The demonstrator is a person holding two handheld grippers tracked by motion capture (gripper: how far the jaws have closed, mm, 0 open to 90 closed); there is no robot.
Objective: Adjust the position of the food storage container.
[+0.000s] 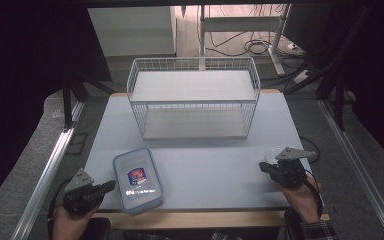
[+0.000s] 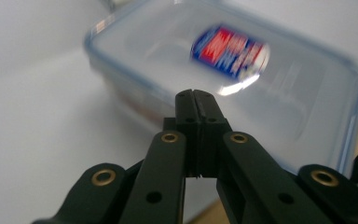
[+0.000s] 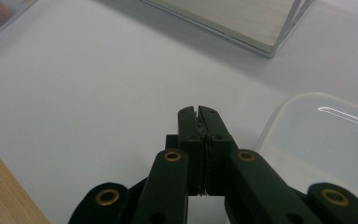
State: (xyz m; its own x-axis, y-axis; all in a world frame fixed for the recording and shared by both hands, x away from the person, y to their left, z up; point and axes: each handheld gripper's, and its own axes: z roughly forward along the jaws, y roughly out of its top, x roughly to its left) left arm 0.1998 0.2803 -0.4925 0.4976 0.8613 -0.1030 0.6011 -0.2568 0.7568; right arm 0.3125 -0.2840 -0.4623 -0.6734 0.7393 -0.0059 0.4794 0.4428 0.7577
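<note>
A clear plastic food box with a blue-rimmed lid and a red and blue label point(image 1: 137, 179) point(image 2: 242, 88) lies flat near the table's front left. My left gripper point(image 1: 111, 185) point(image 2: 196, 94) is shut and empty, its tips just left of the box's side. A second clear container point(image 1: 272, 154) point(image 3: 328, 140) sits at the front right, partly hidden behind my right gripper point(image 1: 263, 167) point(image 3: 197, 111). That gripper is shut on nothing, with its tips over bare table beside the container. A white wire two-shelf rack point(image 1: 194, 97) stands at the back centre.
The pale table top point(image 1: 205, 165) has a wooden front edge point(image 1: 195, 219). The rack's lower shelf corner point(image 3: 256, 23) lies ahead of my right gripper. Cables and dark equipment are on the floor behind the table.
</note>
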